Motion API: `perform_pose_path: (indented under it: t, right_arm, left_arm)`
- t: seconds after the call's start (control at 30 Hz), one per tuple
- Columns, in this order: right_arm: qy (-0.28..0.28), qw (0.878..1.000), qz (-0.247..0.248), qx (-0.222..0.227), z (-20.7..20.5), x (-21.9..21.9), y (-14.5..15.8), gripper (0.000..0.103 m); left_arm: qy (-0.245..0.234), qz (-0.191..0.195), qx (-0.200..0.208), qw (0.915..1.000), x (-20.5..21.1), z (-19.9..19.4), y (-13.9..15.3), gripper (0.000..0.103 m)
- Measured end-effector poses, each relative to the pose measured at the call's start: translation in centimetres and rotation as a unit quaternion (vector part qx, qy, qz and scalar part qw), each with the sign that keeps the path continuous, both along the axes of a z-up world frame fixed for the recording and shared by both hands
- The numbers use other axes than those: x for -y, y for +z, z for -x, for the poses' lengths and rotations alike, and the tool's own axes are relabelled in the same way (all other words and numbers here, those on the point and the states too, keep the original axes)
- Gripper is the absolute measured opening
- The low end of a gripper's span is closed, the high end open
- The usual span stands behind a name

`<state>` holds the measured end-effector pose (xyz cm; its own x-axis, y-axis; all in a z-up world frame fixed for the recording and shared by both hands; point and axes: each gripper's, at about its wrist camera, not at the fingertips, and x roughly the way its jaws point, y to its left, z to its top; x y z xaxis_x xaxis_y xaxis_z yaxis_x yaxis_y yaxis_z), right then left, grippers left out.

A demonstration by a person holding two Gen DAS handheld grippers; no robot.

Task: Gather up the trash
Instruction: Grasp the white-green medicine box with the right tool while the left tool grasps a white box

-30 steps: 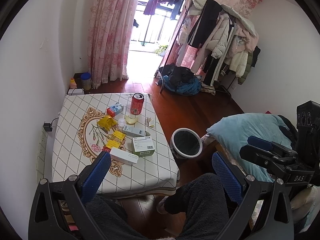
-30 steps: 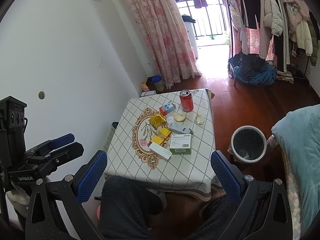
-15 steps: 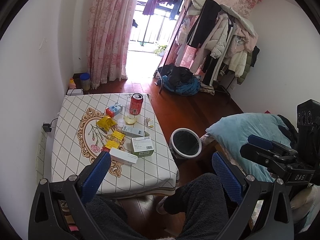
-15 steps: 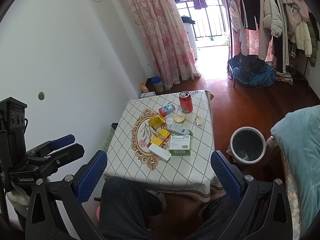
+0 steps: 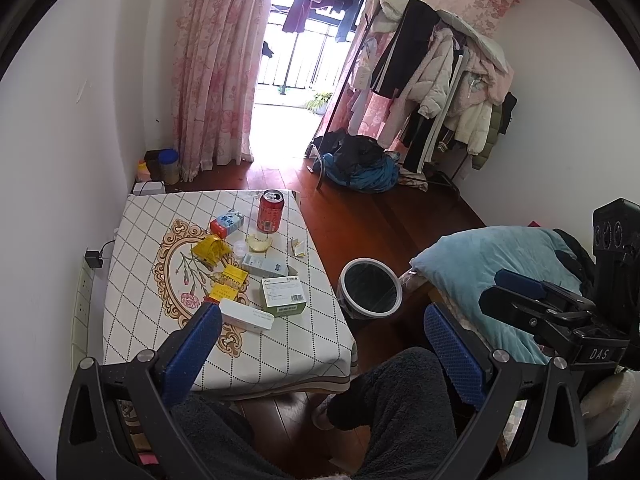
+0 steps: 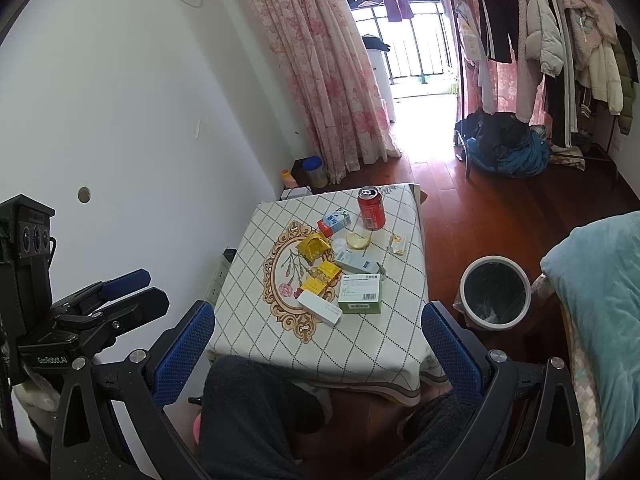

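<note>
Black tongs [image 5: 322,344], blue textured pads [image 5: 192,354]

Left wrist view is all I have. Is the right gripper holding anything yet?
Observer: No. Its own camera shows the right gripper wide open, with nothing between the fingers.
Operator: Where does my left gripper sit from that side?
Observer: The left gripper appears side-on at the picture's left, in front of the white wall, left of the table and not over the boxes.
</note>
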<state>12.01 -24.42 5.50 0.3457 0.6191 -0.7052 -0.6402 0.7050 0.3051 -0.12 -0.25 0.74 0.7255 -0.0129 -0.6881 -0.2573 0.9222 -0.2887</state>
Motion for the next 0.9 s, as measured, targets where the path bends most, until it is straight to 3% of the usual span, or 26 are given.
perform_pose_path:
  t: [0.27,0.43,0.57,0.67,0.73,0.9]
  right_arm:
    - [-0.004,1.000,-0.004,-0.002,0.0,-0.2,-0.2,0.103]
    - [-0.035,0.999,0.008,-0.012,-1.5,-1.3,-2.5,0.103]
    - [-0.046,0.997,0.044,-0.052,-4.7,-3.7,-7.9,0.103]
    - [-0.056,0.993,0.077,-0.074,-8.0,-6.0,-13.2,0.103]
    - [-0.061,0.986,0.098,-0.120,-10.8,-8.2,-17.6,0.103]
    - [-0.070,0.966,0.146,-0.200,-16.5,-13.9,-28.5,0.103]
  left_arm:
    - [0.004,-0.003,-0.005,1.0000,0.0,-0.2,-0.2,0.103]
    - [0.085,-0.035,-0.054,0.9943,-2.4,-2.0,-3.3,0.103]
    - [0.173,-0.051,-0.110,0.9773,-6.2,-3.9,-8.9,0.103]
    - [0.215,-0.036,-0.167,0.9616,-9.2,-5.3,-14.7,0.103]
    - [0.240,-0.007,-0.213,0.9472,-11.6,-6.3,-19.4,0.103]
    - [0.285,0.022,-0.291,0.9128,-14.5,-7.7,-26.9,0.103]
